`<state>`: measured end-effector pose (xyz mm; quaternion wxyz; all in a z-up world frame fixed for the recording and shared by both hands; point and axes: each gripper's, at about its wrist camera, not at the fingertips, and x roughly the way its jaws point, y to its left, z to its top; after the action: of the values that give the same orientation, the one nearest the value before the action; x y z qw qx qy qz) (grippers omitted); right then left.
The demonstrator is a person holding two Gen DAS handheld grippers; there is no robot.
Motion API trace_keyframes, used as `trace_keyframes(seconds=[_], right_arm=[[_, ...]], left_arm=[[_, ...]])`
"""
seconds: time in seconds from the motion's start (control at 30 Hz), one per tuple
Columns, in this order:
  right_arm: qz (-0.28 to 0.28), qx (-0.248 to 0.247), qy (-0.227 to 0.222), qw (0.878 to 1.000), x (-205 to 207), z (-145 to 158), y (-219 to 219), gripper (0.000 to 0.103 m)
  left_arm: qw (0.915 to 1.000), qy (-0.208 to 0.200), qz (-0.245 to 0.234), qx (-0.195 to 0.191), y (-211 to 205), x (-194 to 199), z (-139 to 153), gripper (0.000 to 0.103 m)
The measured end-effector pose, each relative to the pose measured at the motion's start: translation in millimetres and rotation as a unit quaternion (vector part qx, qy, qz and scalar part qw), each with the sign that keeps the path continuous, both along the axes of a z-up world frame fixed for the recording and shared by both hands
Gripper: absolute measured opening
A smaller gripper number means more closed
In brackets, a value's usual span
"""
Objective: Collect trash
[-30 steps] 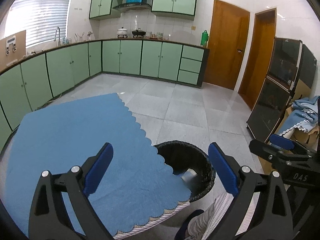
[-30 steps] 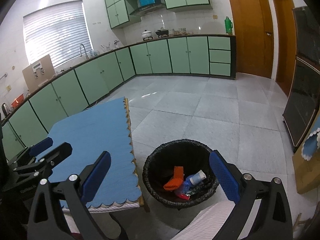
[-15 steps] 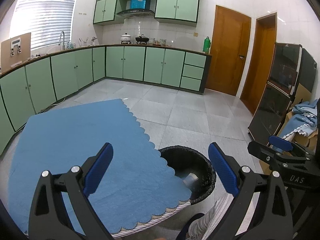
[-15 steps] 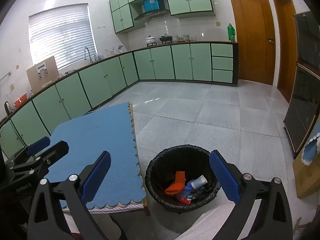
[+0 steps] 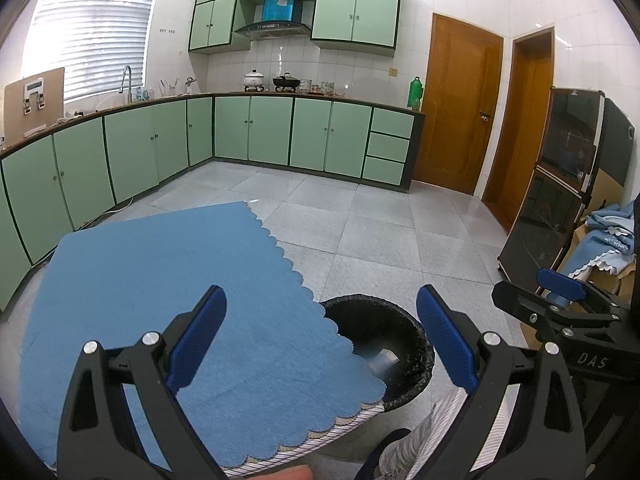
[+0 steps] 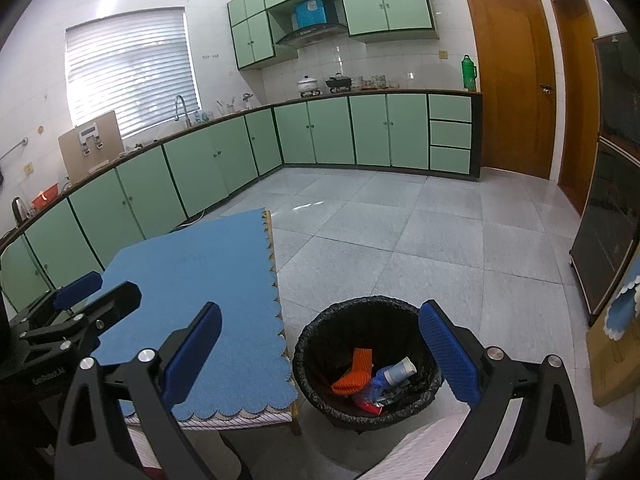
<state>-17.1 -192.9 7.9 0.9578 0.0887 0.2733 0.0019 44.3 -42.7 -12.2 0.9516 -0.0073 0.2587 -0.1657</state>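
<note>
A black-lined trash bin (image 6: 368, 364) stands on the floor beside the table's near right corner; it also shows in the left wrist view (image 5: 384, 344). Inside lie an orange mesh piece (image 6: 354, 374), a blue and white tube (image 6: 394, 372) and a red wrapper (image 6: 366, 402). My left gripper (image 5: 322, 344) is open and empty above the table's near edge. My right gripper (image 6: 320, 354) is open and empty, held above the bin. The blue cloth (image 5: 168, 292) on the table carries no visible trash.
The table (image 6: 208, 280) with scalloped blue cloth stands left of the bin. Green cabinets (image 5: 272, 132) line the back and left walls. A dark glass cabinet (image 5: 560, 184) and a cardboard box with blue cloths (image 5: 608, 240) stand at right. My striped trouser leg (image 5: 416, 440) is below.
Both grippers have tilted up and risen slightly, so the kitchen shows lower in both views. Both stay open and empty. The trash in the bin has not moved.
</note>
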Motion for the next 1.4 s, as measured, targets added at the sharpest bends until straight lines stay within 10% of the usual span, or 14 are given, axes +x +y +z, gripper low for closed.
trace_keyframes(seconds=[1.4], right_arm=[[0.004, -0.001, -0.001, 1.0, 2.5, 1.0, 5.9, 0.097]], left_arm=[[1.0, 0.001, 0.001, 0.001, 1.6, -0.9, 1.8, 0.093]])
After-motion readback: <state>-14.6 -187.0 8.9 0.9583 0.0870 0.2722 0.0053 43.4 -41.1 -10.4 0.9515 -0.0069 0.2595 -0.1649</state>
